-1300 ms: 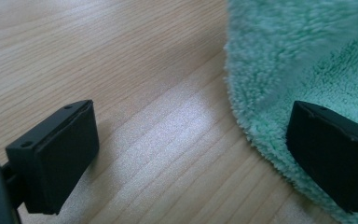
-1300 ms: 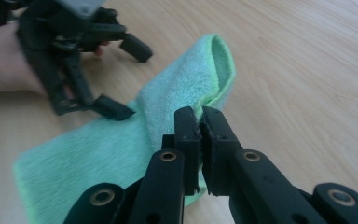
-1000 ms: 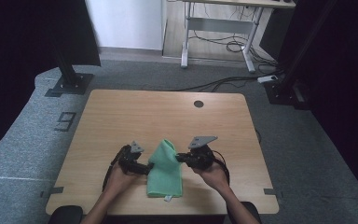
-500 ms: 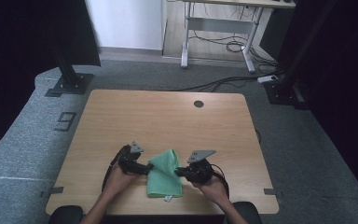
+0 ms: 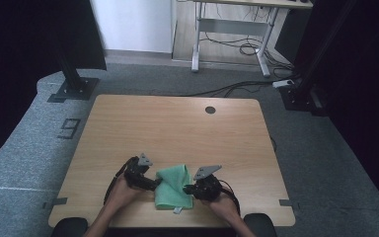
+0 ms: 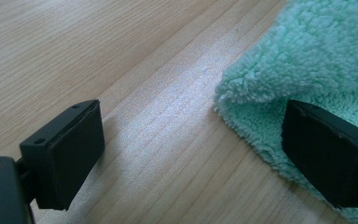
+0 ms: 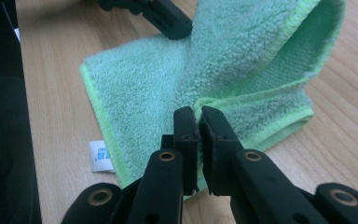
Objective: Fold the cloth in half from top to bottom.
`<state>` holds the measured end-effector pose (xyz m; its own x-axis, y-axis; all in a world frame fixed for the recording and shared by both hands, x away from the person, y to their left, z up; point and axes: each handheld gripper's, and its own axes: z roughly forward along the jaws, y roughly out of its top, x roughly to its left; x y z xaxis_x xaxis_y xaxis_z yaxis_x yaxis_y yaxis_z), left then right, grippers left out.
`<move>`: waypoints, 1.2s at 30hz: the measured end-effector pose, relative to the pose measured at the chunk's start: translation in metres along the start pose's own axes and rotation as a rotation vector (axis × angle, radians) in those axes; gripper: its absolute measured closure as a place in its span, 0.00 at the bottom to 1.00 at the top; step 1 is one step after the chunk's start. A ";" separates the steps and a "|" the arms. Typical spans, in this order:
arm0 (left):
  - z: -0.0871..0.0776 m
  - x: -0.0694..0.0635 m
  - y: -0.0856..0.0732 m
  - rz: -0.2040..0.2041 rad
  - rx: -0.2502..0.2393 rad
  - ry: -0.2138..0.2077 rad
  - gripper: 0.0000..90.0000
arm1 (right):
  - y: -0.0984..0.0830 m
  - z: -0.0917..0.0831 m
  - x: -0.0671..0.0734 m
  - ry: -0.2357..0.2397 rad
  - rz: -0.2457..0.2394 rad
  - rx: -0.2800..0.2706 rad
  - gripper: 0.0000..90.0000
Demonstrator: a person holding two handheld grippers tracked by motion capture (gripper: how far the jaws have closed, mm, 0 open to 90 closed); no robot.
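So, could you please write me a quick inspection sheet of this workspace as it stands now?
Surface: wooden table, with a round hole near its far edge.
Job's things: green cloth, partly folded, white tag at its near edge.
Clutter: nothing seen.
Grippers: right gripper shut on a pinch of the cloth; left gripper open, one jaw over the cloth's edge.
Cables: loose cables under a far desk.
Surroundings: grey carpet, dark curtains.

grey carpet (image 5: pixel 325 163), white wall (image 5: pixel 133 24)
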<state>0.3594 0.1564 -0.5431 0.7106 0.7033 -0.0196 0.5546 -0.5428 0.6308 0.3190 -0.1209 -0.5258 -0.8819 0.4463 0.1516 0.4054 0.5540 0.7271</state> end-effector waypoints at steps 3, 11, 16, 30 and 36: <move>-0.001 -0.001 0.000 0.007 0.000 -0.001 0.08 | -0.004 0.001 -0.002 0.003 0.015 0.004 0.92; -0.020 0.000 0.010 0.016 -0.037 -0.058 0.16 | -0.011 -0.005 -0.005 0.013 0.054 -0.014 0.89; -0.030 -0.004 0.027 0.025 -0.073 -0.105 0.28 | -0.011 -0.004 -0.006 0.011 0.058 -0.011 0.88; -0.012 -0.032 0.103 0.111 -0.039 -0.218 0.48 | -0.016 -0.001 -0.010 0.015 0.104 -0.015 0.86; 0.002 -0.040 0.113 0.117 0.015 -0.231 0.56 | -0.017 0.000 -0.012 0.019 0.120 -0.016 0.86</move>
<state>0.3945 0.0653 -0.4725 0.8496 0.5124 -0.1247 0.4676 -0.6226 0.6275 0.3224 -0.1356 -0.5401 -0.8319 0.4949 0.2508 0.5044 0.4862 0.7136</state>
